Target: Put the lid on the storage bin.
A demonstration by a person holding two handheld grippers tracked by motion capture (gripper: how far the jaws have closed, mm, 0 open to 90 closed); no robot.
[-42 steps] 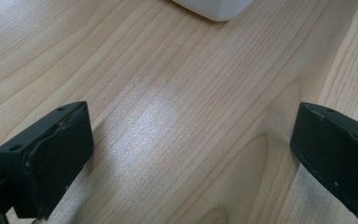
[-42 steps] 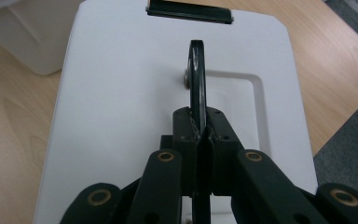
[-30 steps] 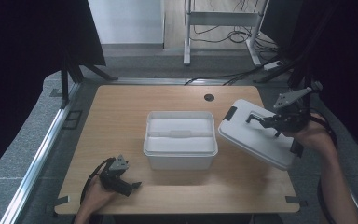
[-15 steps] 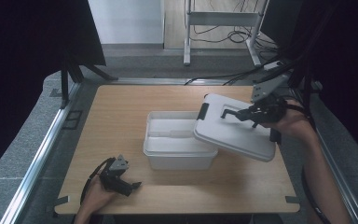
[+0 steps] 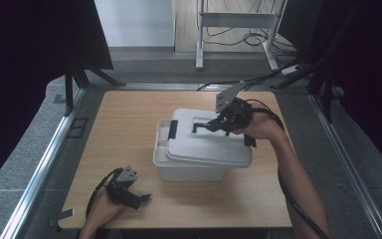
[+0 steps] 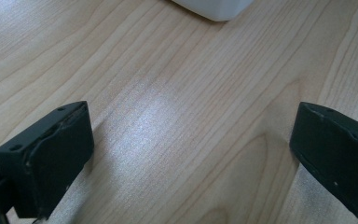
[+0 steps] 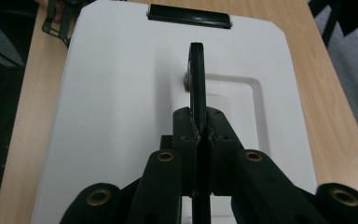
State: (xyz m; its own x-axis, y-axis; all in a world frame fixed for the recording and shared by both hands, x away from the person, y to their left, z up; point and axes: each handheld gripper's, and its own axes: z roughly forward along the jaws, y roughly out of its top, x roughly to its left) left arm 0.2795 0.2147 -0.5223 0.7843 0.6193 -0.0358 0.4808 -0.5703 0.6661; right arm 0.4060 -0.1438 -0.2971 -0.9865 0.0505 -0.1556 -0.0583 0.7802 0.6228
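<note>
Fingers of the right gripper (image 7: 200,126) are squeezed tight on the thin black handle (image 7: 196,79) that stands up from the middle of the white lid (image 7: 121,116). Nothing else sits between them. From above, this gripper (image 5: 214,123) is over the far right part of the lid (image 5: 206,144), and the person's right hand (image 5: 261,128) holds it from the right side.

The lid lies on top of the white box (image 5: 189,172), but it is not on straight. It is pushed a bit to the right and sticks out past the box's right edge, while a strip of the box's rim shows on the left. I cannot tell if it rests fully on the box or is held just above it. A black clip (image 5: 172,129) sits at the lid's left end. The box stands in the middle of the wooden counter (image 5: 124,119).

The left gripper (image 5: 138,199) is at the near left corner of the counter, in the person's left hand (image 5: 102,211). Its fingers (image 6: 51,158) are spread wide apart with bare wood between them. They hold nothing. It is well apart from the box, and a corner of the box (image 6: 214,9) shows far ahead of it.

Count them: one box, one lid, one handle, two grippers.
</note>
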